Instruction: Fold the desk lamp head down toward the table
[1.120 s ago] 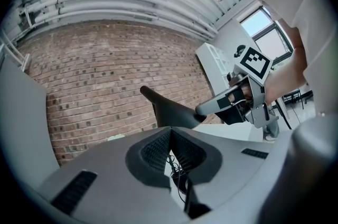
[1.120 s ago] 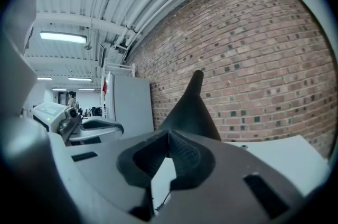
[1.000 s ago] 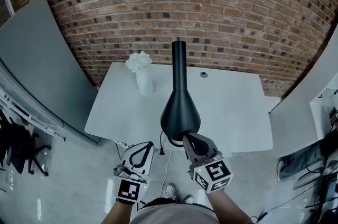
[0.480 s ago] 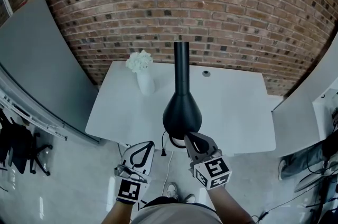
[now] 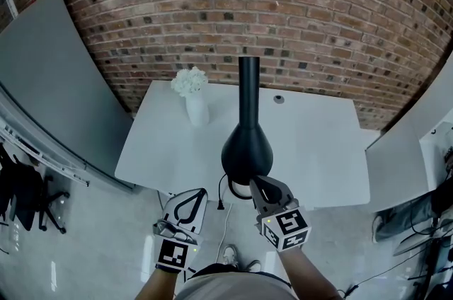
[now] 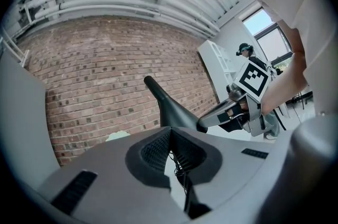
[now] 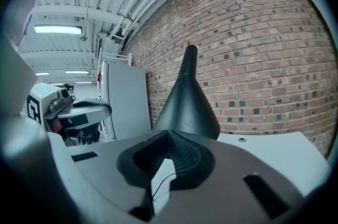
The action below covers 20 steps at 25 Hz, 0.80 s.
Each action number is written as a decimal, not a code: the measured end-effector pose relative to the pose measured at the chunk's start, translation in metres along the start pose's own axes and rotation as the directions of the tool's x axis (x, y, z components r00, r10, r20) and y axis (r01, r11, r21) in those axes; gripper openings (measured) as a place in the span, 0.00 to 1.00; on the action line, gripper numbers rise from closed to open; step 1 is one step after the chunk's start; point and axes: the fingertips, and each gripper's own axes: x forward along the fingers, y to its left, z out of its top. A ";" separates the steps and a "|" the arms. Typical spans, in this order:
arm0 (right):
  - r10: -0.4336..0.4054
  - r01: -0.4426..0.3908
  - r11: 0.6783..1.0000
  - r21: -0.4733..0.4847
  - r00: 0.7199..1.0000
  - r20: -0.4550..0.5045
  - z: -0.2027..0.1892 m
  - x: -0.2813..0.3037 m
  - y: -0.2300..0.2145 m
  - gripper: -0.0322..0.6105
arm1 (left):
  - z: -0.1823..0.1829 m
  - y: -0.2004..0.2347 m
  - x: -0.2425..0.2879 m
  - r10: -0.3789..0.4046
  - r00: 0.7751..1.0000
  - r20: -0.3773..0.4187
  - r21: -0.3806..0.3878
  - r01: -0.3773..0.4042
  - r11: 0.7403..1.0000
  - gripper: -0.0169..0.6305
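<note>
The black desk lamp's cone-shaped head (image 5: 247,150) hangs over the white table (image 5: 318,143), wide end toward me, its neck running up and away. My right gripper (image 5: 253,183) is shut, its tip against the rim of the wide end; nothing shows between its pads. In the right gripper view the lamp head (image 7: 187,101) rises just beyond the right gripper (image 7: 169,133). My left gripper (image 5: 199,194) is shut and holds nothing, low and left of the lamp, off the table's front edge. The left gripper view shows the lamp head (image 6: 170,109) with the right gripper (image 6: 205,123) meeting it.
A white vase of white flowers (image 5: 192,106) stands at the table's back left. A small round fitting (image 5: 279,99) sits near the back edge. A black cable (image 5: 221,196) hangs at the front edge. A grey partition (image 5: 49,79) stands left, a brick wall (image 5: 318,1) behind.
The lamp head and my right gripper have shifted slightly right and up together in the view. The left gripper has stayed where it was.
</note>
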 end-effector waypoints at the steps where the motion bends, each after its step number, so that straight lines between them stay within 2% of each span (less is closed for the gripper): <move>1: -0.001 0.001 1.000 0.000 1.000 -0.001 0.000 0.000 0.000 0.08 | 0.000 0.000 0.000 0.000 1.000 0.003 0.002 0.000 1.000 0.04; 7: -0.016 0.016 1.000 0.012 1.000 0.019 0.010 -0.010 0.001 0.08 | 0.005 -0.001 0.000 -0.005 0.999 0.032 0.001 0.005 1.000 0.04; 14: -0.009 0.008 1.000 0.007 0.997 0.077 0.025 -0.056 0.015 0.08 | 0.012 -0.015 -0.005 0.006 0.998 0.058 -0.052 -0.003 0.999 0.04; 17: -0.018 0.020 1.000 -0.019 0.993 0.112 0.033 -0.071 0.021 0.08 | 0.013 -0.020 -0.008 0.022 0.998 0.058 -0.101 -0.016 0.995 0.04; 20: -0.021 0.025 0.999 -0.031 0.990 0.142 0.040 -0.085 0.026 0.08 | 0.019 -0.024 -0.013 0.032 0.998 0.059 -0.102 -0.026 0.994 0.04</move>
